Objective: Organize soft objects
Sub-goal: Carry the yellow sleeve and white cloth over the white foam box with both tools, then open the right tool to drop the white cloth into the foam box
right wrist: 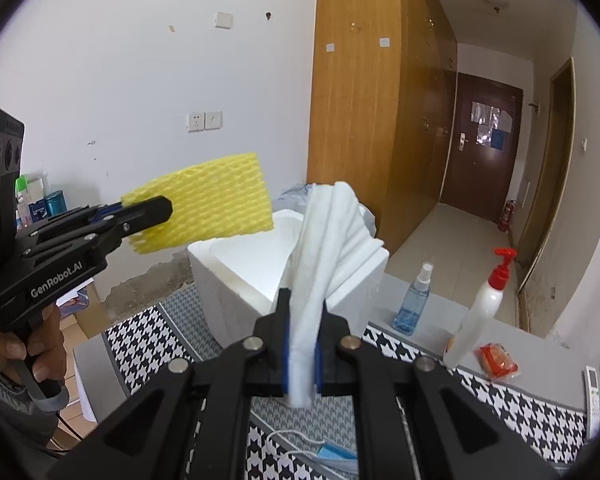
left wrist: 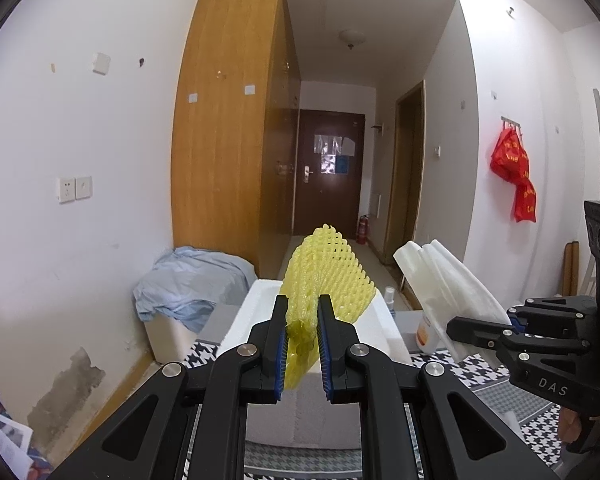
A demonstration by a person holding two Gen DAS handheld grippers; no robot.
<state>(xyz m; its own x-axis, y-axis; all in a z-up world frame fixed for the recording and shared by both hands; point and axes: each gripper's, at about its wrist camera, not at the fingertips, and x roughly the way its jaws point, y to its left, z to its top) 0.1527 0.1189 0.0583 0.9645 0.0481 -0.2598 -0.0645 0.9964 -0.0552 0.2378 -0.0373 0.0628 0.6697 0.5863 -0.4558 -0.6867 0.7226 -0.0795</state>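
- yellow foam net pinched at its lower end in left gripper; jaws nearly closed on it, net stands up and fans out above the fingers, in the air in front of the white foam box
- white foam sheet, folded/bunched, clamped in right gripper; jaws almost fully closed, sheet sticks up between them and flops over the box's near rim
- both items held above table level, near the open box; from the right wrist view the net hangs left of the box, not yet over the opening
- step in hand, my read: carry both soft pieces to the box and drop them in
- do it well: bring each gripper over the opening before releasing, lower so the free end goes inside the walls first; light foam may spring out or catch on the rim
- keep the grippers apart over the box; one at a time is safer
- nearby on the houndstooth cloth: blue spray bottle, pump bottle, red packet, face mask; keep clear of the bottles
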